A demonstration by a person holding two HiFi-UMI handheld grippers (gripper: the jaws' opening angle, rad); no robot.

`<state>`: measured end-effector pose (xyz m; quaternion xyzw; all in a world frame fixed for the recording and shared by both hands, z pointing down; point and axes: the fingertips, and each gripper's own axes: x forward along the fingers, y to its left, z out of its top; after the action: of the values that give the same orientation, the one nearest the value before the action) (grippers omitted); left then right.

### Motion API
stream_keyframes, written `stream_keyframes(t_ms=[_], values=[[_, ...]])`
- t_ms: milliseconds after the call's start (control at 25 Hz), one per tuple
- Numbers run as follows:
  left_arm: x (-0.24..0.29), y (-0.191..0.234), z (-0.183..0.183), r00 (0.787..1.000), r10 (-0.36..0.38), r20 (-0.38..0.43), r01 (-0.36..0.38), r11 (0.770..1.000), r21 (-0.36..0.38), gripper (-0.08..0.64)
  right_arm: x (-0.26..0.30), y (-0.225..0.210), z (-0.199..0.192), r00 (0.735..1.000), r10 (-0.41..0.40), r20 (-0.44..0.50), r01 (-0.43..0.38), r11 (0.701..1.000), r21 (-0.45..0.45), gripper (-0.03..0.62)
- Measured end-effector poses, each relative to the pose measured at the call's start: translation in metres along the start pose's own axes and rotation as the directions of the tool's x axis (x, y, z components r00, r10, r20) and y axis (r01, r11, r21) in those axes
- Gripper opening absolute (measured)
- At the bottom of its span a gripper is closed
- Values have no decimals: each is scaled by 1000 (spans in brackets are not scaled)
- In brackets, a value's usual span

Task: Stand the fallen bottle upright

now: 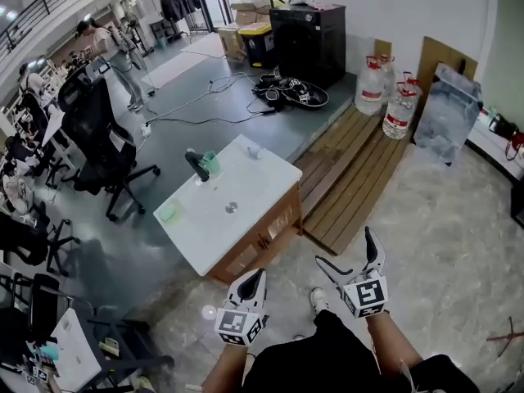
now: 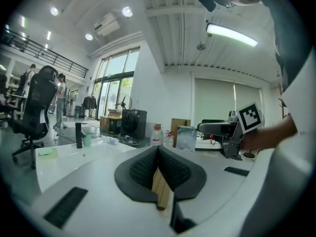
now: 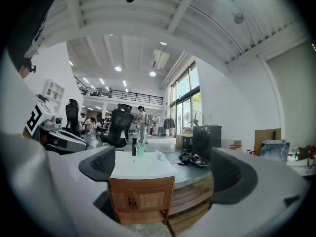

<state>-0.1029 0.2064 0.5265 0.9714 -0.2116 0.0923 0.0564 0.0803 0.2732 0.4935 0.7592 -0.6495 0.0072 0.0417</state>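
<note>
Left gripper [image 1: 259, 275] is sitting with jaws pressed together, nothing between them; its own view is confirming the pads [image 2: 148, 168] are meeting edge to edge. Right gripper [image 1: 344, 245] is spreading wide and carrying nothing; through its gap the right gripper view is showing only the counter [image 3: 143, 168] and the wooden cabinet [image 3: 141, 197] under it. Both grippers are hanging over the stone floor [image 1: 442, 244] off the counter's near corner, well apart from the counter [image 1: 246, 187], and neither is touching anything. The bottle [image 1: 252, 151], small and white, is resting on the counter at its far corner and appears to be lying on its side, though it is too small to be sure. The black faucet [image 1: 196, 167] is standing at the counter's far left edge with a green cup [image 1: 210, 163] just beside it. The drain [image 1: 232, 207] is sitting mid-counter, and a green pad [image 1: 168, 213] is lying near the counter's left corner. Wooden planks [image 1: 352, 174] are running along the counter's right side, with water jugs [image 1: 370, 87] beyond them. An office chair [image 1: 102, 142] is standing to the counter's left.
</note>
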Motion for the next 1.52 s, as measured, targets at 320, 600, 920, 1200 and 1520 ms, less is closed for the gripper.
stream_keyframes(t_ms=[320, 600, 920, 1200, 1520], values=[[82, 59, 40, 993, 115, 2, -115, 993, 13, 17, 110, -41, 17, 992, 128, -14, -128, 992, -21, 600], [131, 82, 62, 976, 219, -1, -219, 976, -8, 17, 179, -81, 24, 974, 227, -23, -227, 974, -12, 600], [142, 89, 60, 951, 308, -38, -309, 950, -41, 17, 238, -70, 31, 935, 355, -14, -355, 935, 0, 600], [124, 137, 48, 914, 402, -56, -406, 910, -87, 17, 285, -34, 4, 898, 434, -75, -434, 901, 21, 600], [131, 225, 43, 890, 454, -36, -455, 880, -138, 17, 371, 21, 20, 864, 499, -66, -501, 865, -16, 598]])
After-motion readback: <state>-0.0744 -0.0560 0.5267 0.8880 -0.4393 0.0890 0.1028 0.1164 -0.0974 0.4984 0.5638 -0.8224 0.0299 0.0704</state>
